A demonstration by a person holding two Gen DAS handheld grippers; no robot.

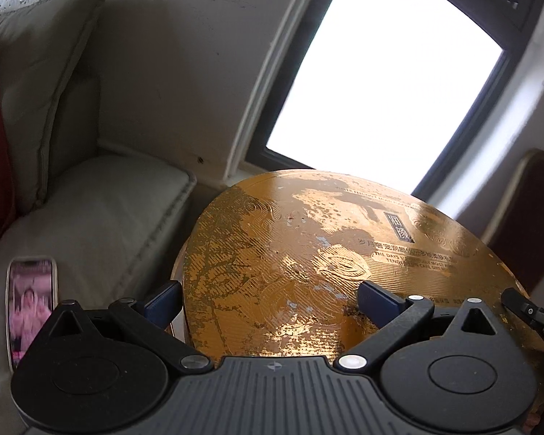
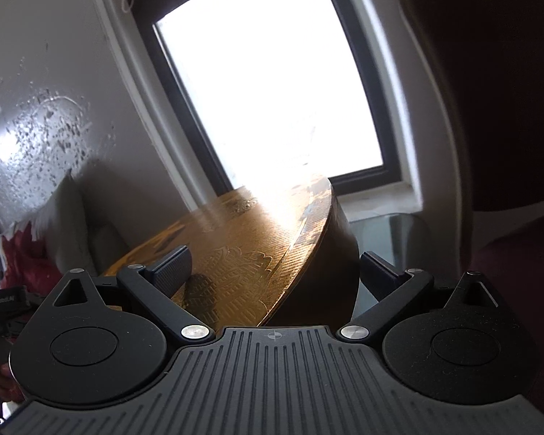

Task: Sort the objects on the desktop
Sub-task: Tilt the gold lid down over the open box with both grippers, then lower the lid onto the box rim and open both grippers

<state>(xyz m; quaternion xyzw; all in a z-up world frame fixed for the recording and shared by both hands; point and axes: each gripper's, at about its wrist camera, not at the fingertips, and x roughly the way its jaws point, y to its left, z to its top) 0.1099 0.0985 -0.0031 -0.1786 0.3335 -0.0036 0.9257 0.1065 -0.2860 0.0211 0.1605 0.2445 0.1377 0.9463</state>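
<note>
A large round gold box (image 1: 308, 239) with an embossed, worn lid and dark side wall (image 2: 341, 253) hangs tilted in the air between both grippers. My left gripper (image 1: 270, 301) straddles its near rim: one finger (image 1: 163, 301) sits under the left edge, the other finger (image 1: 377, 301) lies on the lid. My right gripper (image 2: 275, 272) clamps the opposite rim, with one finger (image 2: 174, 272) on the lid and the other finger (image 2: 377, 272) behind the side wall. Both are spread wide, shut on the box's thickness.
A lit phone (image 1: 31, 301) lies on the pale sofa seat (image 1: 90, 224), with a cream cushion (image 1: 36, 72) behind it. A glass tabletop (image 2: 399, 232) is below the box. A dark red chair (image 2: 489, 90) stands at the right, under a bright window (image 1: 380, 90).
</note>
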